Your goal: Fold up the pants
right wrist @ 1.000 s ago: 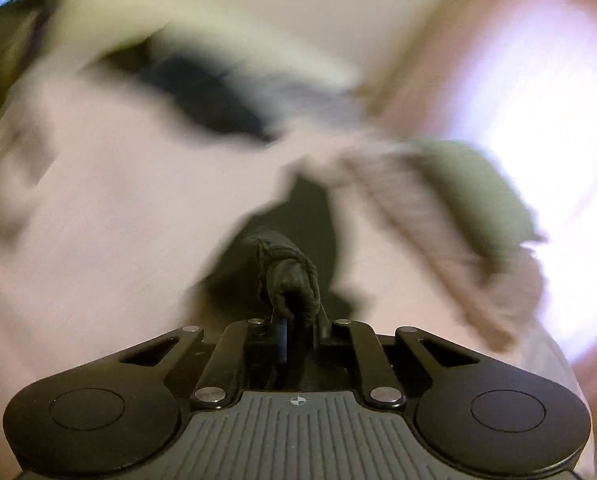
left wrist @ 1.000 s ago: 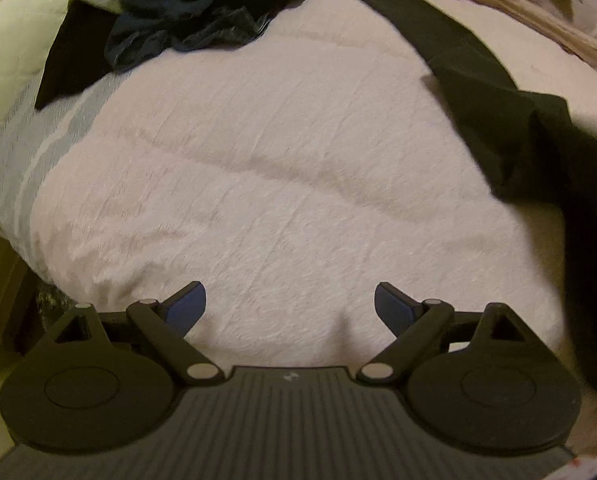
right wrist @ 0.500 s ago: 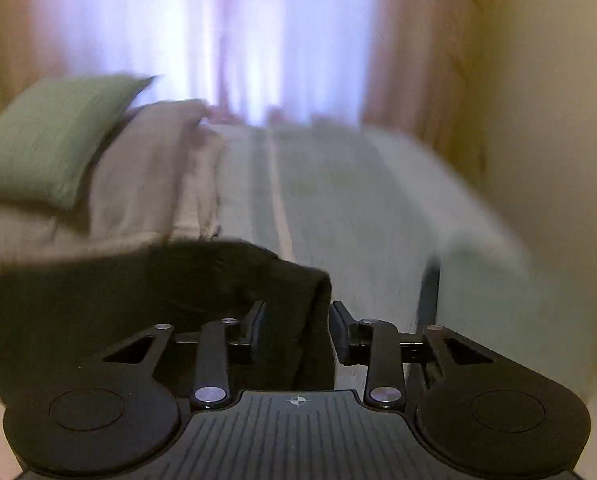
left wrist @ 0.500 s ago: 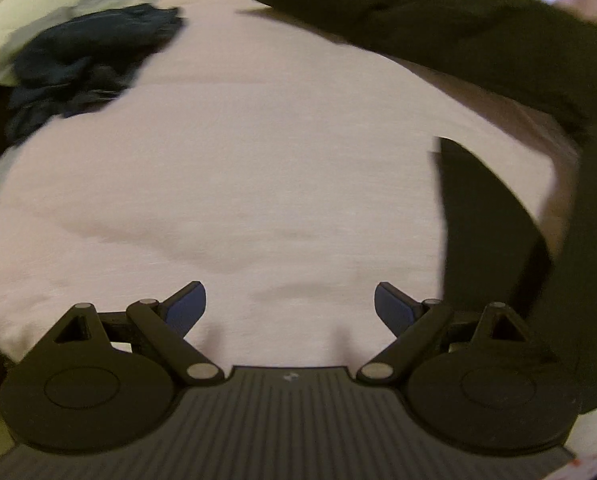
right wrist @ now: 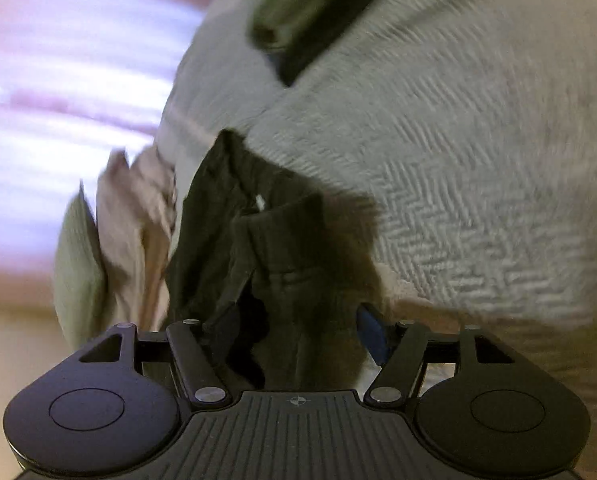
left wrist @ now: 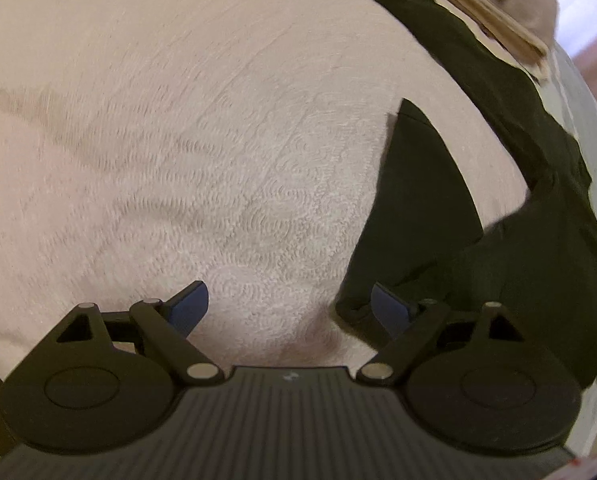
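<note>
Pants (left wrist: pixel 538 216) lie along our bed's (left wrist: pixel 178 120) right edge. Left gripper (left wrist: pixel 288 300) wide, empty. Right gripper (right wrist: pixel 294 332) opening, waistband loose between jaws.

Bedroom: bedspread (left wrist: pixel 218 140), pillows (right wrist: pixel 78 256)

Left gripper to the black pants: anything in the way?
Nothing visible. The left gripper is open over bare bedspread, and the black pants lie just beside it, with the cloth's edge already at one finger. No other item sits between them.
</note>
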